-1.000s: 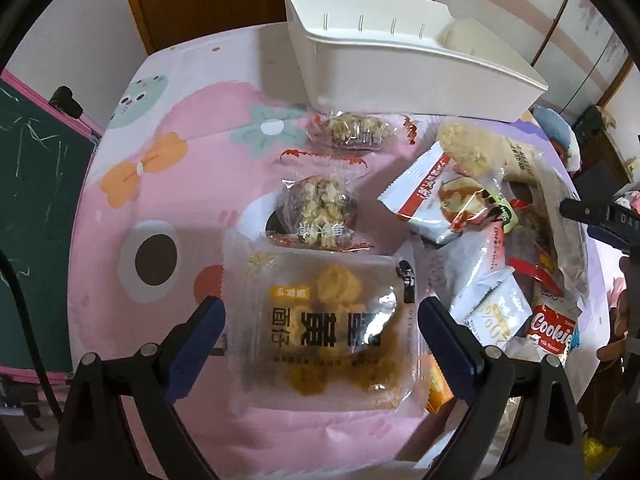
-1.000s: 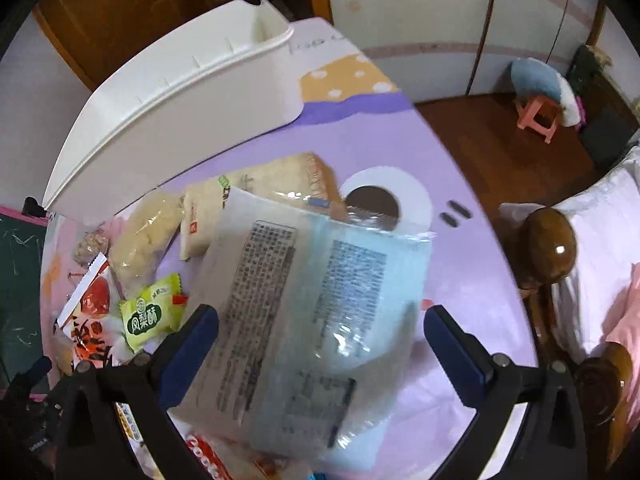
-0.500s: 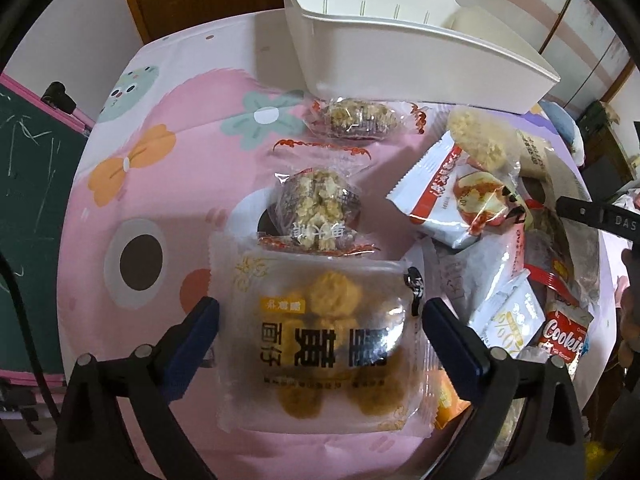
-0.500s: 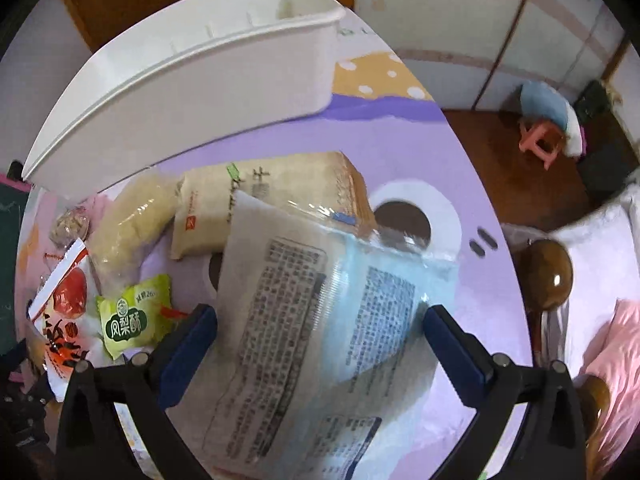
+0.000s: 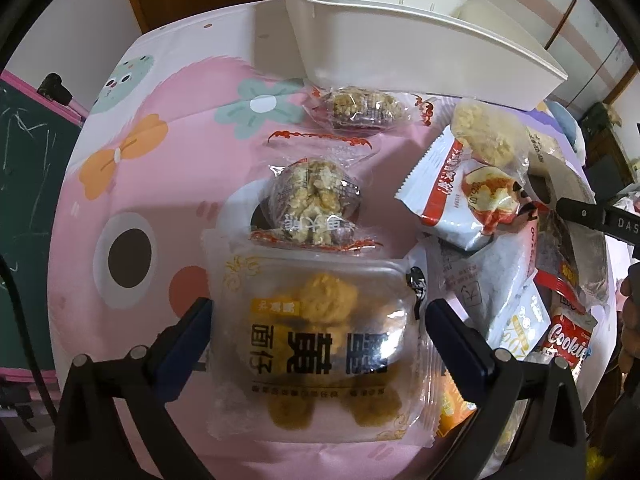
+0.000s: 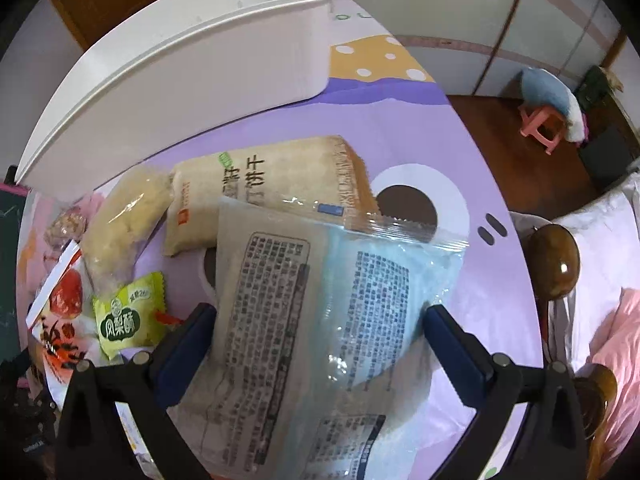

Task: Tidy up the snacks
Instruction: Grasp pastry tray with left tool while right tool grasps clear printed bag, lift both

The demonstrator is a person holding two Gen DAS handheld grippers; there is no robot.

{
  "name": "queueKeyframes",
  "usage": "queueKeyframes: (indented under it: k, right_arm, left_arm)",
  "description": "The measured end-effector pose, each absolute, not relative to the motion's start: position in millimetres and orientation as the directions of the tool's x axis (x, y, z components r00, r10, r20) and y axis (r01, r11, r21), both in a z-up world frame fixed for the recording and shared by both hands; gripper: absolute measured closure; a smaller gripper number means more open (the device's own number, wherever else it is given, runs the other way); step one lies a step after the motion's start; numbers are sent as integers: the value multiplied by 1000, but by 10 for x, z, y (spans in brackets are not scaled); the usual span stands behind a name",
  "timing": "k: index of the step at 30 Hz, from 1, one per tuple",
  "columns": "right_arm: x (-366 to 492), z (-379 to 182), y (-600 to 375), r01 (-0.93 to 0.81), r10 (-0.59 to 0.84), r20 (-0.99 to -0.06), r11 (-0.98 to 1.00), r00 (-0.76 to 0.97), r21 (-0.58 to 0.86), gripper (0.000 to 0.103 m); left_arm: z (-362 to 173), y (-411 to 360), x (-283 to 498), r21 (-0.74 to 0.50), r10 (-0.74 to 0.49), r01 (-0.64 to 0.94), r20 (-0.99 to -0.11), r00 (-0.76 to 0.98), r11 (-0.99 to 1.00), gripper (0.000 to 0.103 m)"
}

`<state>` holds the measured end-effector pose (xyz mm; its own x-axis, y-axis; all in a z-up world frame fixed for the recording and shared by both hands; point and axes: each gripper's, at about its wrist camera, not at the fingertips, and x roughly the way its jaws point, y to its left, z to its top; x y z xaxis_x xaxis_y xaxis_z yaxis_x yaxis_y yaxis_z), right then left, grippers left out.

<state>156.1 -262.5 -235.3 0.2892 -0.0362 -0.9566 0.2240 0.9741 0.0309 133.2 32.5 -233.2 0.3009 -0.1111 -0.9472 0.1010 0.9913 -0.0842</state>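
My left gripper is open, its jaws on either side of a clear pack of yellow puffs lying on the pink tablecloth. My right gripper is open, its jaws on either side of a flat pack with printed text that lies over a tan biscuit pack. The white plastic bin stands at the far side and also shows in the right wrist view. Whether either gripper touches its pack I cannot tell.
Two clear nut-cluster packs lie between the puffs and the bin. A pile of packets, with a red Cookie pack, lies right. A green pastry pack lies left of the right gripper. The table edge drops off right.
Both grippers have moved forward and lower over their packs, which now look larger between the jaws. The packs themselves have not shifted.
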Motion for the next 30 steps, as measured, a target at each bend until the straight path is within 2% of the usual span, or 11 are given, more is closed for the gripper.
queueKeyframes:
  k: [2,5,8,10,19,30]
  right_arm:
    - [1515,-2326,-2604,212,-29,-953,977,303,37,8]
    - [1431,-2272,-2561,186,-37,-943,982,329,27,15]
    - [1367,-2166,-2507,159,-52,-930,987,363,6,26]
    - [1325,-2103,-2515,155,-26,-925,987,380,36,33]
    - [1149,-1874,-2583,158,121,-898,966,424,205,42]
    - [918,-1018,-2320,34,223,-796,956,563,292,44]
  left_arm:
    - [-2308,352,1317,-103,-129,100,-944,304,990,15]
    - [-2245,371,1256,-107,-136,107,-939,316,988,24]
    - [-2199,347,1176,-93,-122,103,-938,325,990,29]
    - [-2173,343,1104,-99,-126,97,-939,320,990,30]
    - [-1749,331,727,-75,-118,119,-904,410,990,30]
    - [-674,202,624,-57,-149,175,-801,580,983,29]
